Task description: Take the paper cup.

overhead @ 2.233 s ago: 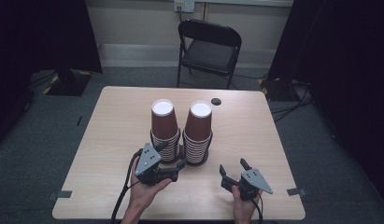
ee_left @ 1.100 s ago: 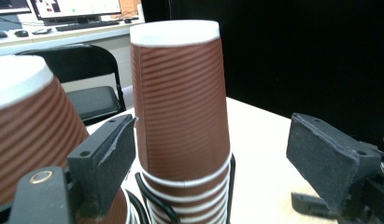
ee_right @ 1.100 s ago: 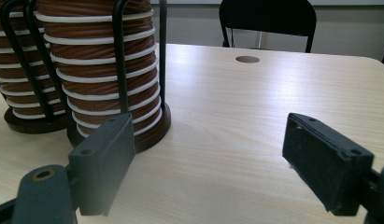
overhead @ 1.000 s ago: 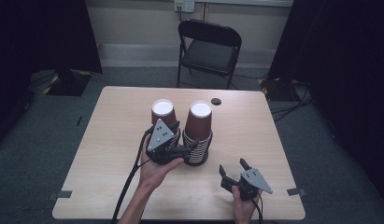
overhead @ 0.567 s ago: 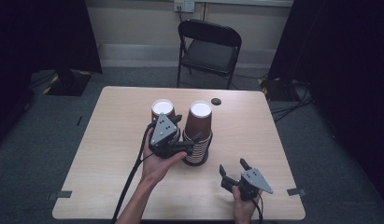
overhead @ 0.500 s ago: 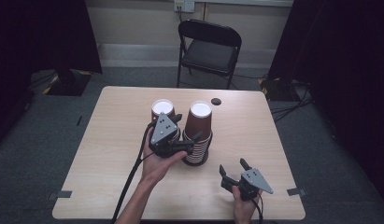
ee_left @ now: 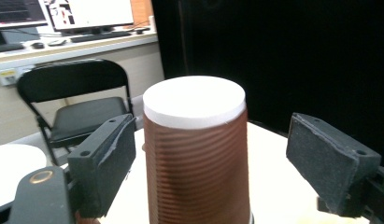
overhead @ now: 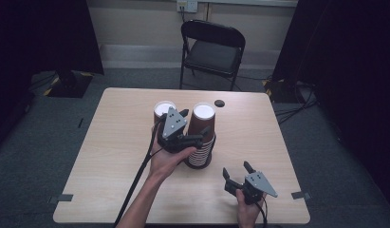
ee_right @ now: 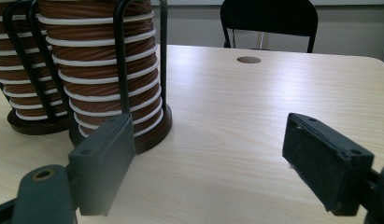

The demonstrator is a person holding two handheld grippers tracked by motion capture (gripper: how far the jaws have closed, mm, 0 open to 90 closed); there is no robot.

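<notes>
Two stacks of upturned brown ribbed paper cups stand in black wire holders mid-table: the left stack (overhead: 162, 108) and the right stack (overhead: 203, 114). My left gripper (overhead: 196, 122) is up at the right stack's top cup (ee_left: 196, 154). That cup sits between the jaws; the left pad (ee_left: 112, 158) is close beside it and the right pad (ee_left: 327, 161) stands clear, so the gripper is open. My right gripper (overhead: 236, 170) rests open near the front edge. In the right gripper view (ee_right: 208, 135) it faces bare table, with the holder's base (ee_right: 154, 123) at its left.
A black folding chair (overhead: 214, 52) stands behind the wooden table (overhead: 278, 137). A small dark hole (overhead: 219, 103) lies near the table's far edge. The left gripper's cable (overhead: 138, 178) trails to the front edge. Dark curtains hang on both sides.
My left gripper has risen from the table's front to the right stack's top cup, then crept a little farther up and away. The right gripper has stayed put.
</notes>
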